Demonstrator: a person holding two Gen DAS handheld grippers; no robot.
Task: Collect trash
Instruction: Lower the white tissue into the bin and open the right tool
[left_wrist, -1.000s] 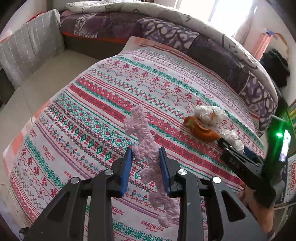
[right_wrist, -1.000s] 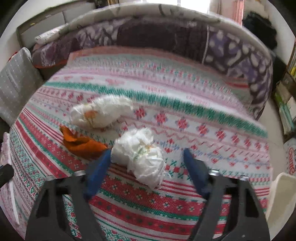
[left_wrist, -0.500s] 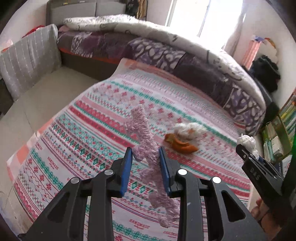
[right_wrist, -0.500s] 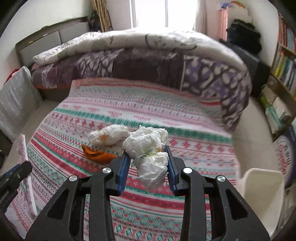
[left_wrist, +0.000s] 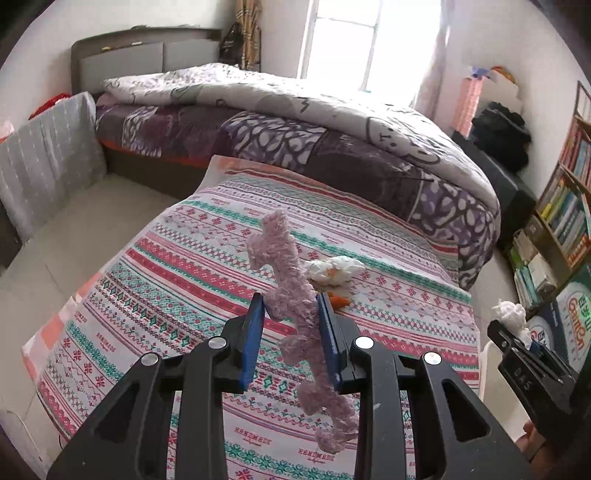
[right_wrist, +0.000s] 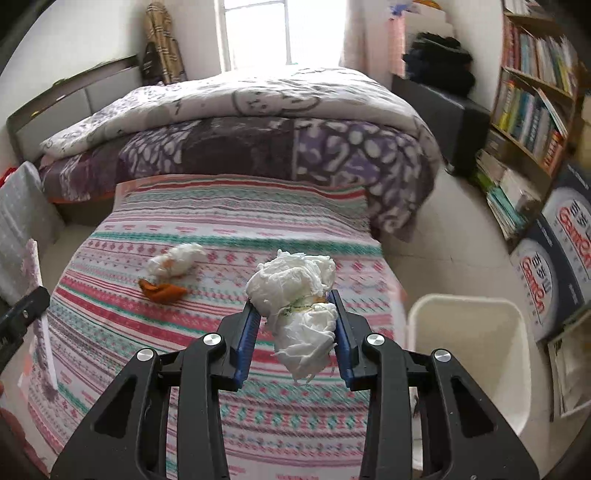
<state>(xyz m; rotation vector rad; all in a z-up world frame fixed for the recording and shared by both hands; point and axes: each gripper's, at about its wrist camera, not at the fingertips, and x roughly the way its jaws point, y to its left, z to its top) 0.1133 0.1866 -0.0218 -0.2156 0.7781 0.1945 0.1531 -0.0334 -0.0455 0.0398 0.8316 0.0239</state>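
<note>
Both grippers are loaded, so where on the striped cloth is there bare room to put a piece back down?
The striped cloth is bare along its far band below the purple quilt, and across the near stripes ahead of the right gripper. Its middle-left is taken by the tissue wad and orange peel.

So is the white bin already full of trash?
No, the white bin beside the patterned bedspread looks empty inside, and the crumpled tissue is held in the right gripper.

Left gripper clamped on pink fuzzy strip, angled downward. Right gripper just closed on tissue wad, tilted downward alike.
</note>
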